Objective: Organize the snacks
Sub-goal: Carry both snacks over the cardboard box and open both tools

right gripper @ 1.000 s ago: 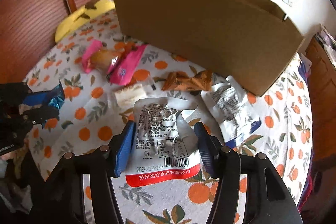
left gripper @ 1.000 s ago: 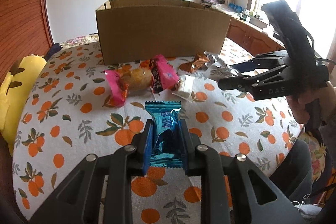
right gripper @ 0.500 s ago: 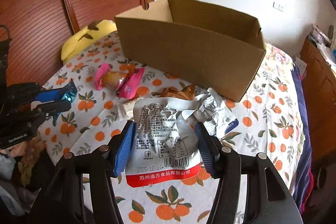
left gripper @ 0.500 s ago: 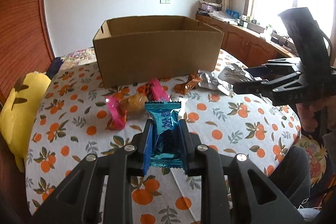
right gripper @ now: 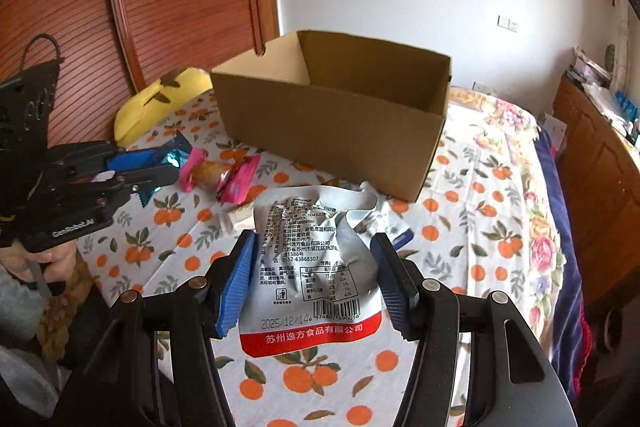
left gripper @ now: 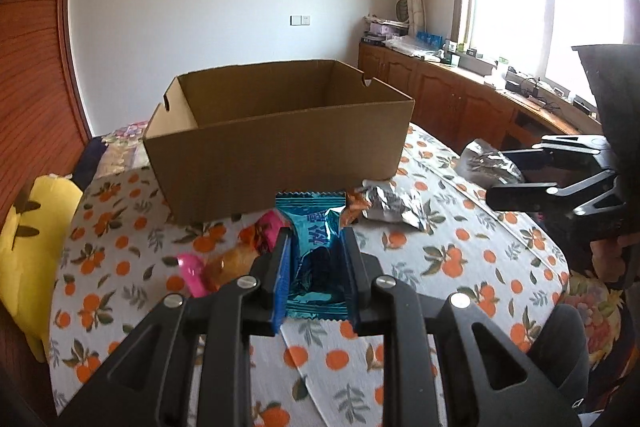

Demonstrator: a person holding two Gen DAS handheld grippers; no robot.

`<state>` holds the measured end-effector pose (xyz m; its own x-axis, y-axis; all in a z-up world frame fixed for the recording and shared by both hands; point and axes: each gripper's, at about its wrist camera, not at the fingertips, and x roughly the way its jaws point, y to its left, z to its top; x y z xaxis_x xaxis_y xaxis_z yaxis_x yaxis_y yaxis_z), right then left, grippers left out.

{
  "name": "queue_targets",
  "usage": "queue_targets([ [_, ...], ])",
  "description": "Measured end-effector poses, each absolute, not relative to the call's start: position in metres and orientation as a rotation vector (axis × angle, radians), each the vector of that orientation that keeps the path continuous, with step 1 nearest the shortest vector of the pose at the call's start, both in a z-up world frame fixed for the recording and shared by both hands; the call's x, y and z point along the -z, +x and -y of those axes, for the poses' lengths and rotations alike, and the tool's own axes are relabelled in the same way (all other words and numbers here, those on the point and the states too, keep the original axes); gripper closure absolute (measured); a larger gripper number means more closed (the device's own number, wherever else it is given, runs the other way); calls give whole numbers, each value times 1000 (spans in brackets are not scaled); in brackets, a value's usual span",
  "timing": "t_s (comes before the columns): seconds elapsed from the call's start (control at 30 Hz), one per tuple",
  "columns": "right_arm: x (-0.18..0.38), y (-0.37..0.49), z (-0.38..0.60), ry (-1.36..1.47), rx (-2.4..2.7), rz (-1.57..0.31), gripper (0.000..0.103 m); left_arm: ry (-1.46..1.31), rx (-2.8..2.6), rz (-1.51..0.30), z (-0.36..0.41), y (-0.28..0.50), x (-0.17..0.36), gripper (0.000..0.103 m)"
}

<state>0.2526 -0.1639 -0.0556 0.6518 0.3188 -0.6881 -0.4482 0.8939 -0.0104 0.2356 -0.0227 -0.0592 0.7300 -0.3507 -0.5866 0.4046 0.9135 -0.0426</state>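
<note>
Your left gripper [left gripper: 316, 259] clamps the teal wrapper [left gripper: 314, 227], frame center; right gripper [right gripper: 314, 275] grips the silver pouch [right gripper: 308, 267], w/ cardboard box [right gripper: 328, 115] above.

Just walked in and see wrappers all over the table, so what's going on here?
A person is sorting snacks with a handheld claw in each hand. The left claw is shut on a blue wrapped snack, and the right claw grips a grey foil pouch. Both are held above the orange-print tablecloth, facing the open cardboard box. More snacks, including a pink wrapped cake, lie in front of the box.
</note>
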Motion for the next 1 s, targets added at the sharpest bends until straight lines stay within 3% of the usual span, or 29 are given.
queue_targets([
  [0.57, 18, 327, 163, -185, -426, -641, 43, 138, 426, -504, 29, 322, 7, 82],
  [1.0, 28, 412, 137, -142, -452, -612, 43, 143, 365, -527, -4, 375, 8, 82],
])
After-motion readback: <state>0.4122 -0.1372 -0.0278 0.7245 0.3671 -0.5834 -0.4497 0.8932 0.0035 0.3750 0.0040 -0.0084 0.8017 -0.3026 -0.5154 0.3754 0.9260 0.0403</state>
